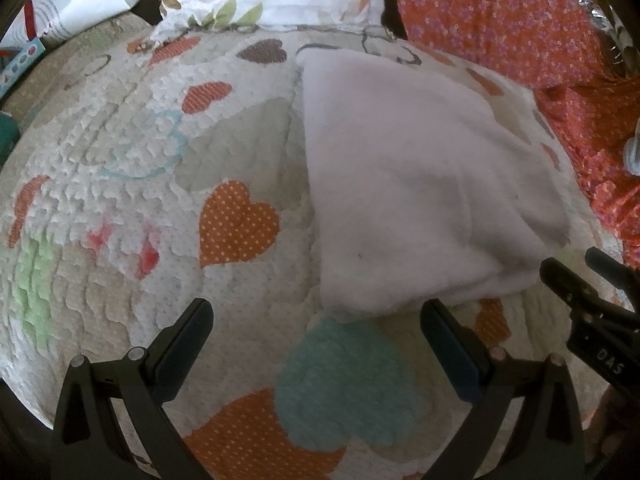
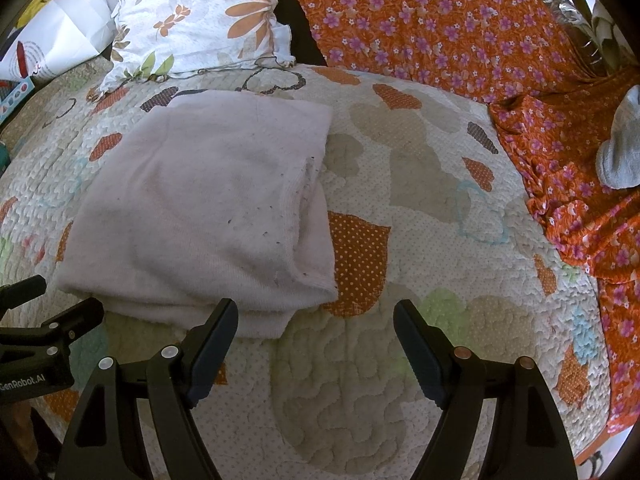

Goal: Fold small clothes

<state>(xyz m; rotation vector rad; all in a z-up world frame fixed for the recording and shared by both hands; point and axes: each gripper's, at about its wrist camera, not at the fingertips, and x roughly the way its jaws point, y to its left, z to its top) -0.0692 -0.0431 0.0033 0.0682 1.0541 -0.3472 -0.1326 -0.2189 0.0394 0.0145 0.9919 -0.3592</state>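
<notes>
1. Pale pink folded cloth (image 2: pixel 200 208) lies flat mid-quilt (image 2: pixel 400 360), below the floral pillow (image 2: pixel 192 20).
2. Left gripper (image 1: pixel 316 324) jaws apart, holding nothing.
3. Right gripper (image 2: pixel 316 324) jaws apart, empty, at the cloth's near edge.

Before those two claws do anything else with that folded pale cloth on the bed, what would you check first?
1. Left gripper open, nothing in it: ok.
2. Right gripper open, nothing in it: ok.
3. Pale cloth folded, lying flat on the quilt: ok.
4. Layers squared up: not ok, a lower layer sticks out at the near edge.
5. Grey item on the orange floral fabric, next garment: cannot tell.
</notes>
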